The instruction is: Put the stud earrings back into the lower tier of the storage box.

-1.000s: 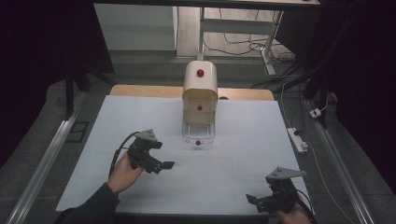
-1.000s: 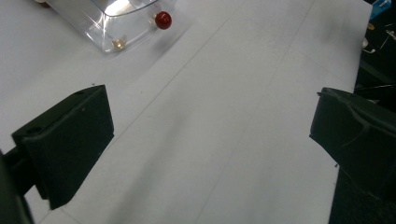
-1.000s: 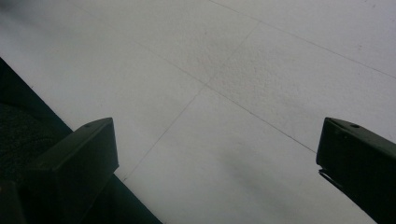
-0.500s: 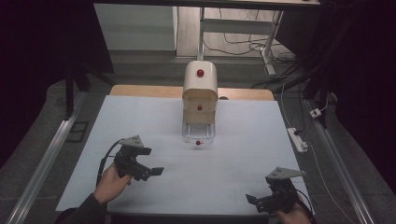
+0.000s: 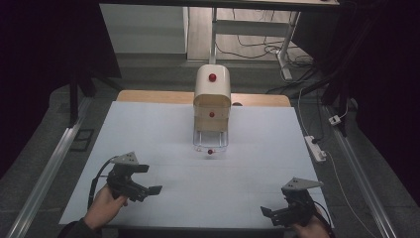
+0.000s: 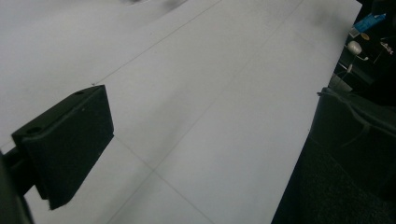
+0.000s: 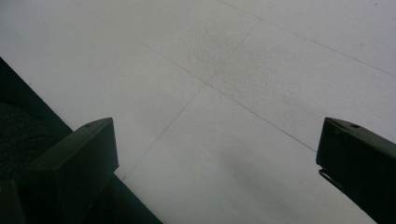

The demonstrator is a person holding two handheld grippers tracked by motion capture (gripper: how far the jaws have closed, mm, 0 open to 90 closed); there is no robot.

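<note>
A small cream cabinet [image 5: 213, 99] with a rounded top and red knobs stands at the back middle of the white table cover [image 5: 148, 134]. Its clear bottom drawer [image 5: 210, 141] is pulled out toward me, with a red knob at its front. My left gripper [image 5: 150, 179] hovers over the near left of the cover, open and holding nothing; one of its black fingers [image 6: 65, 144] shows over bare white surface. Near the front right edge, my right gripper [image 5: 273, 213] is open too, with its jaws wide apart above the cover [image 7: 217, 144].
A white power strip [image 5: 315, 148] and its cable lie on the floor right of the table. Metal rails [image 5: 49, 163] run along both sides. Desk legs and cables [image 5: 285, 54] stand behind the table. A dark floor edge [image 6: 345, 154] borders the cover.
My left gripper has drawn back from the table's middle toward the near left corner. The right gripper and the cabinet have not moved.
</note>
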